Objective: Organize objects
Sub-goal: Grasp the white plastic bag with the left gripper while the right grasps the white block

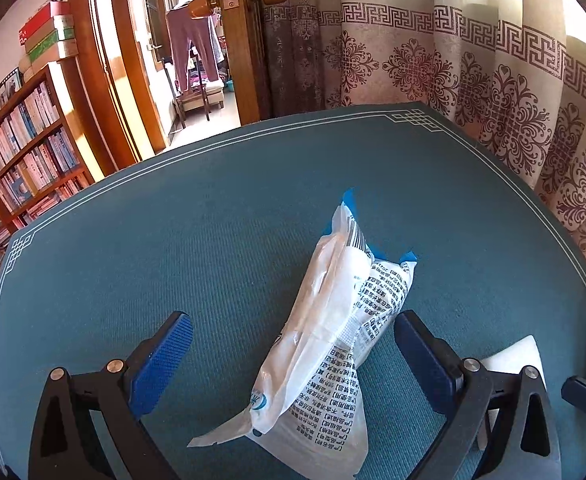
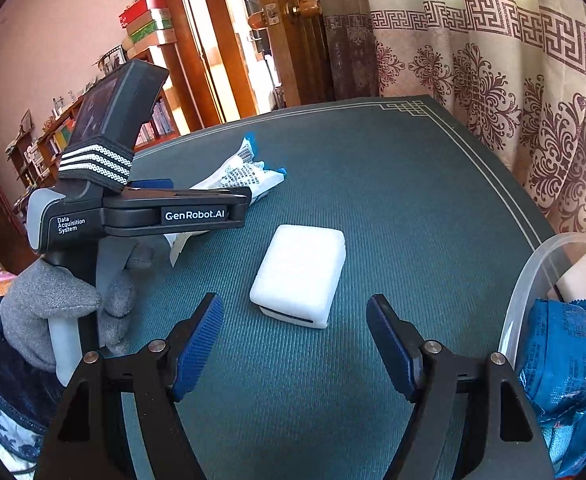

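Left tongs (image 1: 293,354) spread wide, white printed plastic packet (image 1: 325,344) lying between blue ribbed pads, not pinched. Right tongs (image 2: 295,344) spread too, empty, pointing at white soft-looking block (image 2: 299,280) on table (image 2: 413,184), near but apart. Clear plastic tub (image 2: 533,276) at right, blue crinkly packs (image 2: 561,360) inside. Good way, I think: drop lower, keep each thing in middle, squeeze slowly; packet is floppy and slippery, block squishy. Table cover green, bumpy weave. Grey glove (image 2: 49,304) holds left handle.
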Available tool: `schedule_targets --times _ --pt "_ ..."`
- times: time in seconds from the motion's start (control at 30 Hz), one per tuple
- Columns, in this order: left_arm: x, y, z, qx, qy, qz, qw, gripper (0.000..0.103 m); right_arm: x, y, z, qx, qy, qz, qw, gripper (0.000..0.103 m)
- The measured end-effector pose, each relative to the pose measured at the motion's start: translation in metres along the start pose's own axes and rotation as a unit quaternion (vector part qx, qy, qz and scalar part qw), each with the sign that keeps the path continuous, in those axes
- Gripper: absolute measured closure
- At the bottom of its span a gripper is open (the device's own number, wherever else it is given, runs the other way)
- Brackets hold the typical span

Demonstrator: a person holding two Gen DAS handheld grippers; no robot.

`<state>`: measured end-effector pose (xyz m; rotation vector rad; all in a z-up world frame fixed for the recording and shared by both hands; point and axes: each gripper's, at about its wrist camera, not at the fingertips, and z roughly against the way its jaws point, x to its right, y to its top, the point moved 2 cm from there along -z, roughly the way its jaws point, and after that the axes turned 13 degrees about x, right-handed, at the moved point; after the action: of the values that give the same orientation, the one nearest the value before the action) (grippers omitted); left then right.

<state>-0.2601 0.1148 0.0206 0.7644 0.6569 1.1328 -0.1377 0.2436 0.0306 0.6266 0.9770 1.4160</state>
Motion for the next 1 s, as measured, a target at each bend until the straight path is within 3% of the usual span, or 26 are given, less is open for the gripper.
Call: schedule_targets --times 0.1,0.23,0.33,0.8,0.87,1.0 --pt "0.004 0.000 -0.004 -0.005 -0.007 -0.001 1.0000 0.009 0.000 0.002 -0.007 0.000 -0.003 -0.003 1.000 0.028" --pt "0.006 -0.004 -0.009 -0.017 -0.014 -0.006 0.9997 0.039 0.003 0.002 -0.016 -0.002 -0.010 -0.007 1.000 0.028" --pt "0.003 -0.004 -0.007 -0.015 -0.026 0.007 0.9995 0.053 0.006 0.003 -0.023 -0.005 -0.015 -0.011 1.000 0.028" --pt "0.001 0.001 0.016 0.013 -0.037 0.025 0.9989 0.055 0.002 0.002 -0.041 -0.014 -0.031 -0.001 0.999 0.030" --pt "0.003 0.002 0.017 0.014 -0.040 0.024 0.9988 0.055 0.002 0.002 -0.042 -0.017 -0.034 0.001 0.999 0.042" --pt "0.004 0.001 0.019 0.015 -0.042 0.023 0.9987 0.055 -0.005 0.000 -0.039 -0.017 -0.032 0.017 0.999 0.053"
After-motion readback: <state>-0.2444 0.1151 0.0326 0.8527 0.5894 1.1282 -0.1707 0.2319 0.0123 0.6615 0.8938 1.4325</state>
